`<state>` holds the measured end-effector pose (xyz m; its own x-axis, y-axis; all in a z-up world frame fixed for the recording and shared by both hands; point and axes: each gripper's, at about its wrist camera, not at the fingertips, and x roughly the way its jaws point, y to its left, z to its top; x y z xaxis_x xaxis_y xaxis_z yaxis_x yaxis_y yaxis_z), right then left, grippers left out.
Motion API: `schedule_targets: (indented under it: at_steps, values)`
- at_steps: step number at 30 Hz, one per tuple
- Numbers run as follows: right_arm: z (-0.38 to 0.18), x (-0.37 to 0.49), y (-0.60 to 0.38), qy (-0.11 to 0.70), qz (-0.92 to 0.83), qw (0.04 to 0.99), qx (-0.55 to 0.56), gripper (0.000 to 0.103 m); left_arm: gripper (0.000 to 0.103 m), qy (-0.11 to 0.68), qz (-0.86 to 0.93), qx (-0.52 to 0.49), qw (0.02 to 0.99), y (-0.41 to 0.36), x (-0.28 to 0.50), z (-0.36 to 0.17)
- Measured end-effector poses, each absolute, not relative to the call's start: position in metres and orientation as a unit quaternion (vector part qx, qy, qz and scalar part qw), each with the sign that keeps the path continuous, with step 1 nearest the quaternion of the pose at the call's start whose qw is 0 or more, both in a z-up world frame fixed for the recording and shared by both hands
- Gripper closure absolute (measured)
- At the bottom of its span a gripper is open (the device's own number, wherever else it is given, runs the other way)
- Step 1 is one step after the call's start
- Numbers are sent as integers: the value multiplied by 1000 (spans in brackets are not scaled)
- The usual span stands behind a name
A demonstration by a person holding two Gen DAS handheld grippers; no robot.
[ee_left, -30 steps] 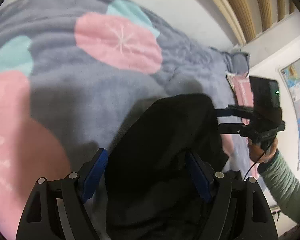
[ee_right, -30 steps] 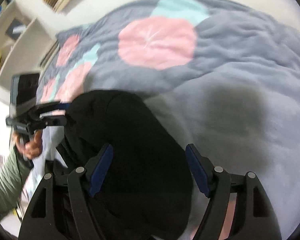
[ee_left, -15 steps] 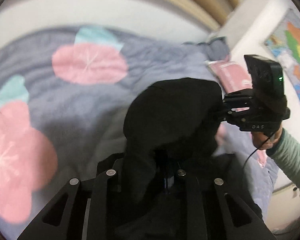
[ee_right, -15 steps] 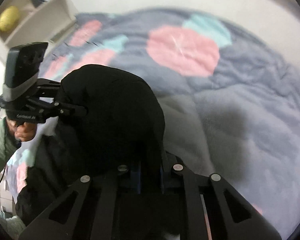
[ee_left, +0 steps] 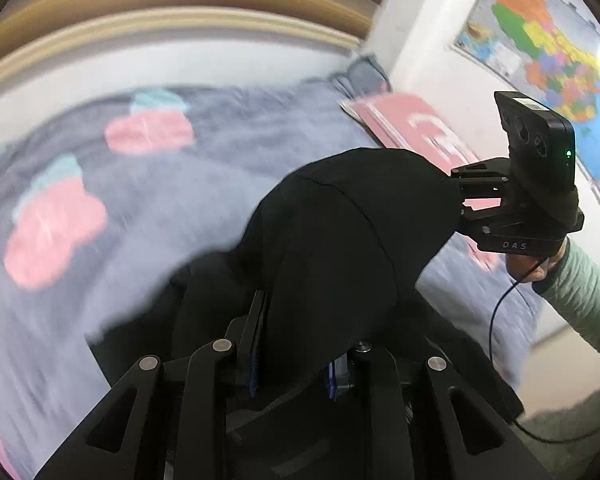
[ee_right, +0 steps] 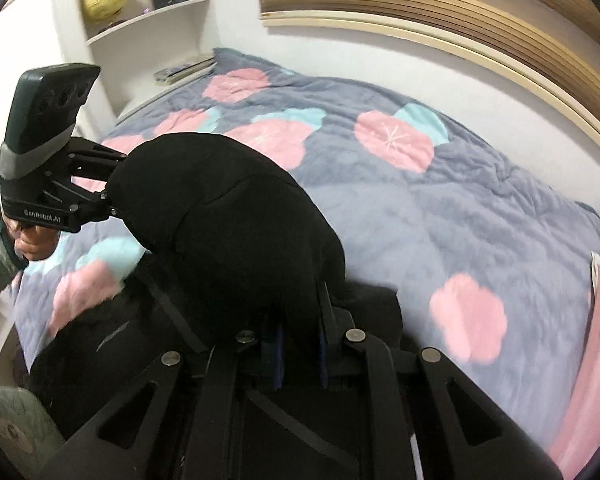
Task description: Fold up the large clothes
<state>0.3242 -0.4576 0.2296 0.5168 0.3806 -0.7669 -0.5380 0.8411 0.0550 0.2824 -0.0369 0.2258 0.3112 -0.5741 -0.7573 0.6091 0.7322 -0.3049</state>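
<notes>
Pinching the black garment [ee_left: 340, 240] with both tools, you hold the left gripper [ee_left: 292, 368] lower centre and the right gripper [ee_right: 300, 340] likewise, above the floral blanket [ee_right: 440, 208].

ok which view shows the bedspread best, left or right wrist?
Right wrist. The grey bedspread with pink and teal flowers fills most of that frame and is mostly sharp, out to the far edge. The left wrist view shows a smaller stretch of it, motion-blurred, with the lifted black garment covering its middle.
</notes>
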Motion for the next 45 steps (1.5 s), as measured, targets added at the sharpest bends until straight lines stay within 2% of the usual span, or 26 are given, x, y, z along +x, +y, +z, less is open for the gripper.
schedule_targets:
  at_steps: [4, 9, 12, 16, 18, 20, 23, 27, 31, 33, 38, 42, 43, 45]
  values:
    - [185, 270, -444, 451, 254, 850, -100, 88, 79, 503, -340, 18, 794, -38, 230, 181]
    - [88, 252, -416, 528, 203, 819, -95, 87, 80, 576, -275, -39, 768, -35, 216, 96]
    - [58, 254, -415, 552, 178, 812, -74, 86, 80, 586, -260, -56, 766, -35, 211, 83]
    - [78, 243, -431, 555, 177, 811, -50, 80, 77, 579, -271, -31, 768, -25, 190, 114]
    - [92, 237, -445, 554, 168, 815, -39, 74, 65, 586, -285, -37, 757, -15, 181, 128]
    - [107, 234, -462, 554, 149, 819, -17, 57, 64, 587, -291, -52, 753, 0, 173, 146]
    - [142, 238, -488, 525, 140, 838, 46, 56, 62, 549, -283, -69, 783, 19, 172, 183]
    - [186, 260, -489, 481, 142, 859, 103, 53, 47, 491, -302, -124, 808, 11, 193, 223]
    - [189, 287, -464, 487, 140, 853, 126, 53, 47, 485, -302, -138, 809, -23, 227, 226]
    - [179, 294, -450, 492, 149, 848, 131, 53, 47, 513, -273, -158, 798, -37, 248, 200]
    - [111, 298, -431, 554, 141, 809, 140, 53, 47, 573, -251, -197, 755, -42, 257, 123]
    - [54, 291, -434, 610, 119, 766, 167, 48, 47, 616, -224, -131, 744, -50, 237, 66]
    - [42, 286, -437, 611, 115, 762, 180, 44, 47, 614, -225, -111, 749, -55, 233, 60]
    - [33, 279, -435, 596, 114, 774, 180, 43, 47, 599, -224, -73, 765, -64, 225, 59]
